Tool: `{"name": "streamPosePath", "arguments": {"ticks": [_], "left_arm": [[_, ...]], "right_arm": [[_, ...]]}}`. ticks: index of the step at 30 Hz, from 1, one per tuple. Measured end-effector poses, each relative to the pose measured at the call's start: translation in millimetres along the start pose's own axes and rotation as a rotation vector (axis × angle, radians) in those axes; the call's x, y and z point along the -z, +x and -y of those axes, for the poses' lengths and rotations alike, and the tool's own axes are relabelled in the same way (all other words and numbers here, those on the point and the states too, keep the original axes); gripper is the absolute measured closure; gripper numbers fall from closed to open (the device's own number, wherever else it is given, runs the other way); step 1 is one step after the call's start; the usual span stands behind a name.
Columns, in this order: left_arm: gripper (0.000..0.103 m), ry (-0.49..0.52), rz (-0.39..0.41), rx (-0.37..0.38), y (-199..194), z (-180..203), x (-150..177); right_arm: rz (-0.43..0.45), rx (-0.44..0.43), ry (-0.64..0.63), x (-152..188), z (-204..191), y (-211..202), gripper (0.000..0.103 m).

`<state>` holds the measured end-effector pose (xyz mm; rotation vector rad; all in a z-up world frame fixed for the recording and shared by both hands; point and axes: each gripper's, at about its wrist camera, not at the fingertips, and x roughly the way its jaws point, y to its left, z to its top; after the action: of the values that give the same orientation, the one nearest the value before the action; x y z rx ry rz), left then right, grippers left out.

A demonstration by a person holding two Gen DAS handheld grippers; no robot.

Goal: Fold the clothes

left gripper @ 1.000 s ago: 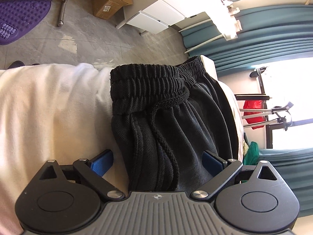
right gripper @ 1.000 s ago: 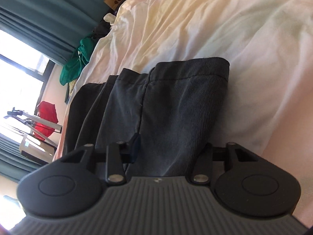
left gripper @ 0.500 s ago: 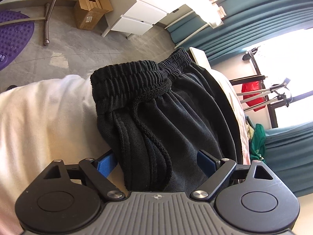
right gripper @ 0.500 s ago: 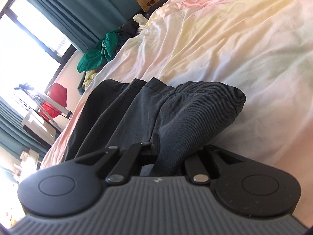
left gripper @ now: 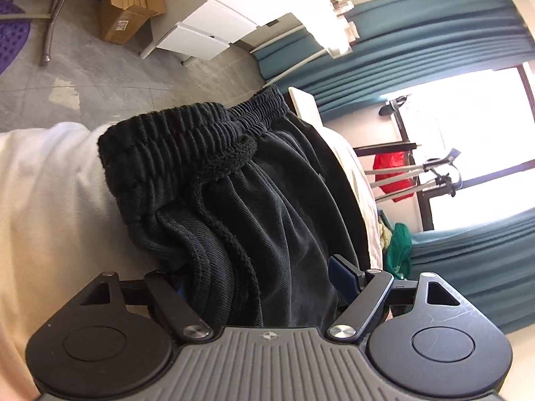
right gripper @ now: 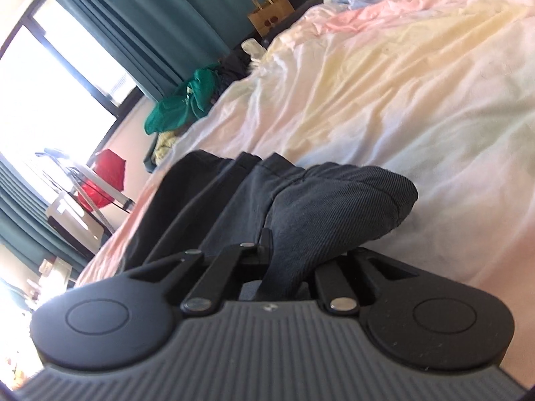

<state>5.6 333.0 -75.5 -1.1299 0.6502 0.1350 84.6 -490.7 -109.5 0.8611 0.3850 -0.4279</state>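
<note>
The black drawstring sweatpants with the ribbed elastic waistband (left gripper: 207, 153) are lying along the edge of the pale, wrinkled pastel bedsheet (right gripper: 418, 83), likely so both ends can be picked up together for a fold. The left gripper (left gripper: 260, 277) is straddling the bunched waist end, its blue-padded jaws wide but closing around the cloth, pads not yet clearly pressing. The right gripper (right gripper: 291, 267) is sitting at the leg-cuff end, jaws fully clamped on a pinch of the dark fabric and raising it slightly off the sheet.
</note>
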Motion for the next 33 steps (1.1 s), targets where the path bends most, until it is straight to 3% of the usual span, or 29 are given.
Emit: {"name": "streamPosePath", "arguments": {"ticks": [2, 3, 4, 7, 11, 15, 19, 26, 29, 33], "left_arm": [[0.039, 0.079, -0.025, -0.025, 6.8, 7.8, 3.1], [0.052, 0.114, -0.026, -0.032, 8.3, 10.8, 4.2], [0.068, 0.124, -0.020, -0.035, 8.2, 11.5, 4.4], [0.087, 0.104, -0.003, -0.014, 3.4, 9.7, 3.2], [0.092, 0.140, 0.104, 0.028, -20.2, 17.3, 6.6], [0.093, 0.153, 0.223, 0.163, -51.9, 27.8, 9.4], [0.094, 0.217, 0.269, 0.219, -58.8, 57.0, 9.7], [0.093, 0.364, 0.272, 0.139, -8.8, 150.7, -32.7], [0.093, 0.441, 0.269, 0.095, 41.9, 190.2, -60.8], [0.093, 0.494, 0.241, 0.023, 136.5, 222.8, -94.2]], "right_arm": [[0.005, 0.008, -0.001, -0.7, -1.6, -0.1, 0.097], [-0.001, 0.017, 0.002, -0.8, -1.3, 1.3, 0.097], [-0.009, 0.027, 0.008, -1.5, -0.2, 3.3, 0.097], [-0.016, 0.034, 0.032, -2.9, 3.2, 3.4, 0.097], [0.018, 0.021, 0.030, -3.0, 0.0, -6.0, 0.098], [0.101, 0.002, 0.004, -4.5, -10.1, -28.7, 0.098], [0.152, 0.015, -0.052, -16.3, -19.2, -37.7, 0.098], [0.166, 0.019, -0.114, -57.5, -80.9, 0.8, 0.098], [0.186, 0.047, -0.183, -78.2, -127.0, 36.7, 0.098], [0.164, 0.119, -0.260, -95.7, -174.9, 116.9, 0.098]]}}
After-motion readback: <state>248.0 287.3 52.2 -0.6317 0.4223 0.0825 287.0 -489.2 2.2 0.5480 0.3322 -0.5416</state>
